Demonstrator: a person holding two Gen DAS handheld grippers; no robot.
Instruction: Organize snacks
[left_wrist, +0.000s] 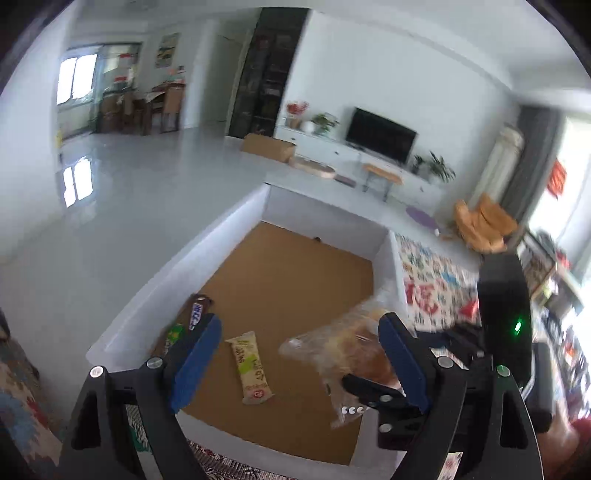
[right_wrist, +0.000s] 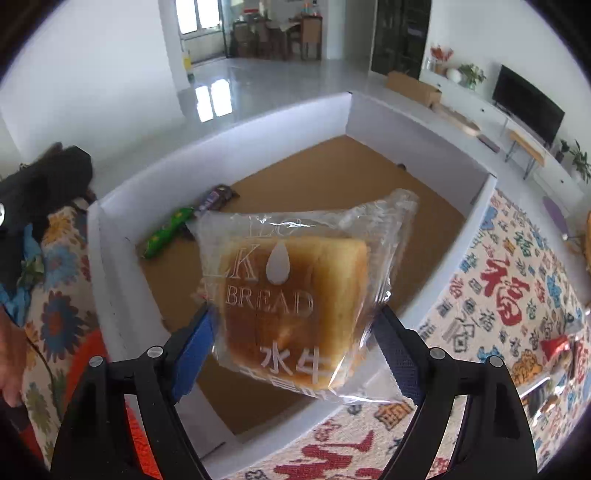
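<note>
Box floor (right_wrist: 332, 173) wide open through the middle and far end. Green packet (right_wrist: 168, 232) and dark bar (right_wrist: 218, 196) hug the left wall; yellow packet (left_wrist: 250, 365) lies near the front edge. White walls (left_wrist: 177, 266) ring it all.

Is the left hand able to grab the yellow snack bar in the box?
Probably yes. The left tongs stand open right over the yellow snack bar, which lies alone on the box floor, nothing covering it.
</note>
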